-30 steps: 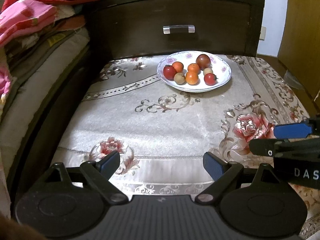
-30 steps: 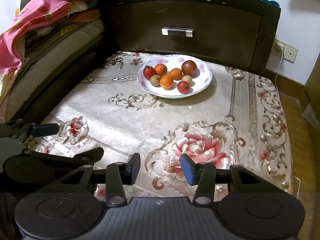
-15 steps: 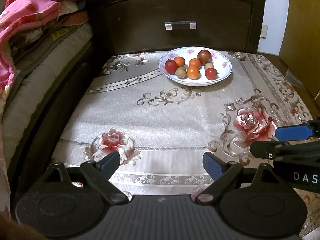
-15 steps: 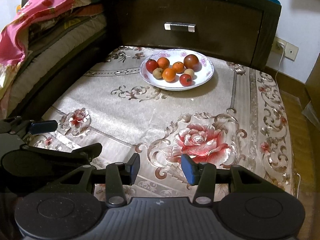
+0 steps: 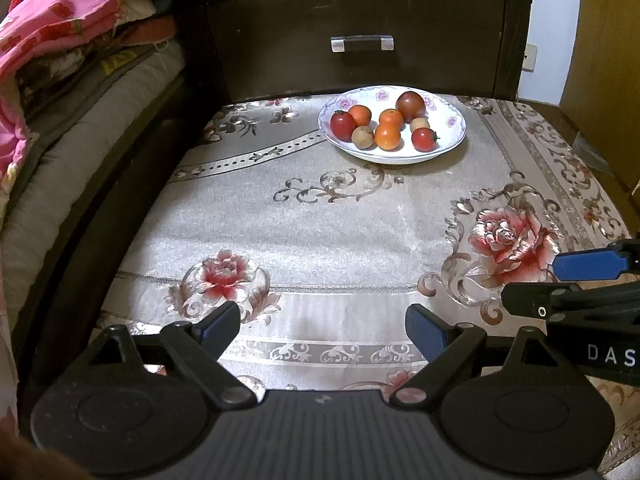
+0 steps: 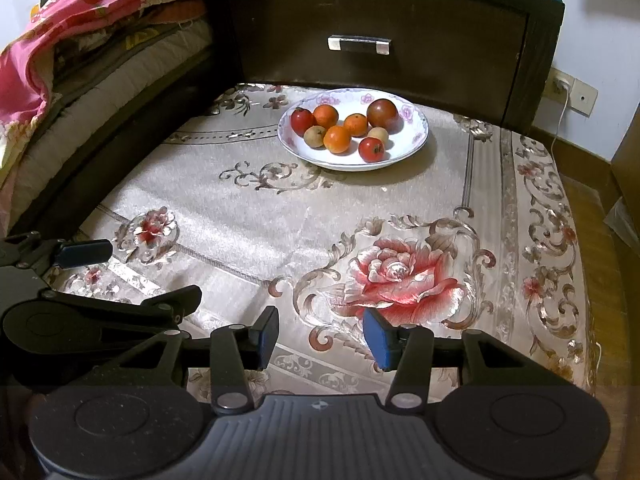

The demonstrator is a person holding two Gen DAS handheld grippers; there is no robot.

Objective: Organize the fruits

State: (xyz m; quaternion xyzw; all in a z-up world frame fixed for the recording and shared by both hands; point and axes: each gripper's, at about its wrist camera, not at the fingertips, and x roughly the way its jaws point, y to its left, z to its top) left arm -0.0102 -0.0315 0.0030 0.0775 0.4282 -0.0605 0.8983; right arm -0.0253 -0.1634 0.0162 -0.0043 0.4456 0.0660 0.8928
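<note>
A white floral plate (image 5: 448,144) (image 6: 412,140) stands at the far middle of the cloth-covered table and holds several fruits: red tomatoes (image 5: 343,125) (image 6: 371,149), orange tangerines (image 5: 387,136) (image 6: 337,139), a dark red-brown fruit (image 5: 410,105) (image 6: 382,112) and small tan fruits (image 5: 362,137). My left gripper (image 5: 322,330) is open and empty over the table's near edge. My right gripper (image 6: 320,336) is open and empty, also near the front edge, to the right of the left one. Each shows at the side of the other's view.
A dark wooden nightstand drawer with a metal handle (image 5: 362,43) (image 6: 358,45) stands right behind the plate. A bed with piled pink and red bedding (image 5: 48,48) runs along the left. A wall socket (image 6: 576,94) and wooden floor lie to the right.
Both grippers have moved forward toward the plate, which looks larger and closer in both views. Both stay open and empty.
</note>
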